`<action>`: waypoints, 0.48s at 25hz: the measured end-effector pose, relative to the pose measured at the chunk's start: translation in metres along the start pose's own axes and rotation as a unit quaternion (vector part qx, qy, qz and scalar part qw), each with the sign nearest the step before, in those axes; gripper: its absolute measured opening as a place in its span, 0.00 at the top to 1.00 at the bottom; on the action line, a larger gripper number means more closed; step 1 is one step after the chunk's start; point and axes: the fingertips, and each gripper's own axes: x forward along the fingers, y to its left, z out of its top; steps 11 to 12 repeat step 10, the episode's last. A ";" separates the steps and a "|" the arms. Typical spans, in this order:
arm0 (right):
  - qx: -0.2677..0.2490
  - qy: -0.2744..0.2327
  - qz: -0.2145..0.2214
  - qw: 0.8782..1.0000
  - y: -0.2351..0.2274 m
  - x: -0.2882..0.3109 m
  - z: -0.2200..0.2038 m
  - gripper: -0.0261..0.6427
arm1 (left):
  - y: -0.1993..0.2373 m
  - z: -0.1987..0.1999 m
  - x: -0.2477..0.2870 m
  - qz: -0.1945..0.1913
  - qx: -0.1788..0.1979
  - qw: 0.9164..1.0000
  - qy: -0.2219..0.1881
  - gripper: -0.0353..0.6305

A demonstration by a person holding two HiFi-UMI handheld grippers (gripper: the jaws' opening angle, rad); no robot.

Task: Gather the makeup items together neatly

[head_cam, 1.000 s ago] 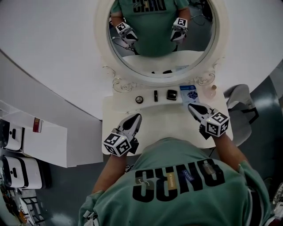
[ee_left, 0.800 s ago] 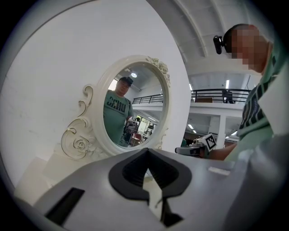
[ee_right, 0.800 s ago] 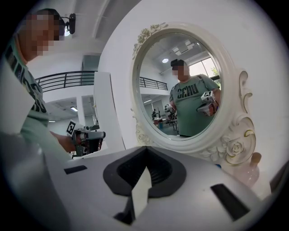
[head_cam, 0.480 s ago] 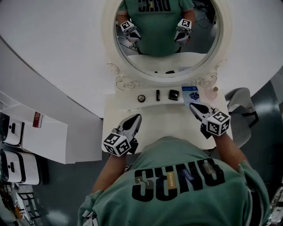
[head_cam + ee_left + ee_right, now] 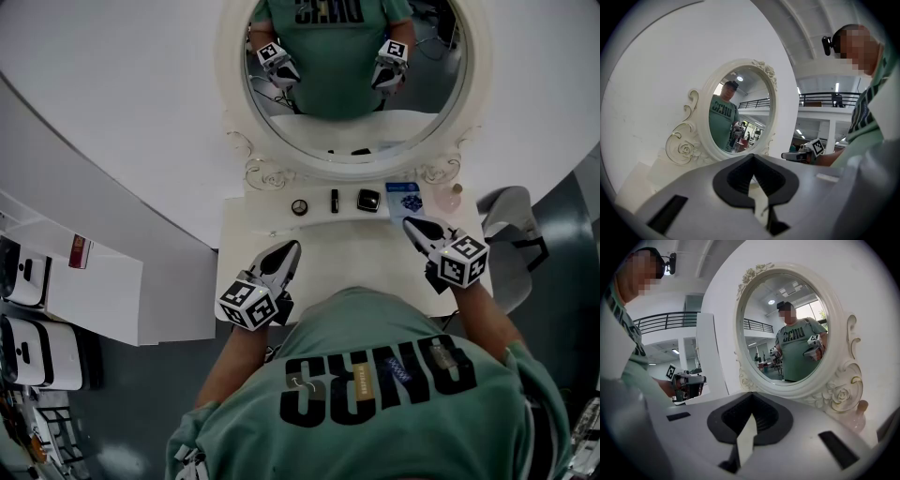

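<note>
Along the back of the white vanity table (image 5: 347,258), under the oval mirror (image 5: 352,84), lie a round compact (image 5: 299,207), a small black tube (image 5: 334,201), a square black compact (image 5: 367,200), a blue packet (image 5: 405,201) and a pale pink bottle (image 5: 454,195). My left gripper (image 5: 289,249) hovers over the table's front left, shut and empty, short of the round compact. My right gripper (image 5: 410,224) is shut and empty, its tip just in front of the blue packet. In the left gripper view the jaws of the left gripper (image 5: 752,158) meet; the right gripper (image 5: 750,394) shows the same.
The mirror's ornate frame (image 5: 686,147) rises right behind the items. The pink bottle (image 5: 859,411) stands beside the frame's rose carving. A grey chair (image 5: 511,220) is right of the table, and white shelving (image 5: 94,291) is on the left. The person's torso crowds the table's front edge.
The head view has shifted slightly, so mirror and table sit a little further right in the picture. Both grippers have kept their places and stayed shut.
</note>
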 end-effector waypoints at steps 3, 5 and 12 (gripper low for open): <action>-0.001 -0.002 -0.002 1.000 0.000 -0.001 0.001 0.97 | 0.000 0.001 -0.001 0.000 0.001 1.000 0.000 0.93; -0.002 -0.003 -0.002 1.000 0.000 0.000 0.003 0.97 | 0.000 0.001 -0.002 0.001 0.001 1.000 -0.002 0.93; -0.003 -0.004 -0.003 1.000 -0.002 0.002 0.003 0.97 | 0.003 -0.002 -0.001 0.003 -0.002 1.000 -0.001 0.93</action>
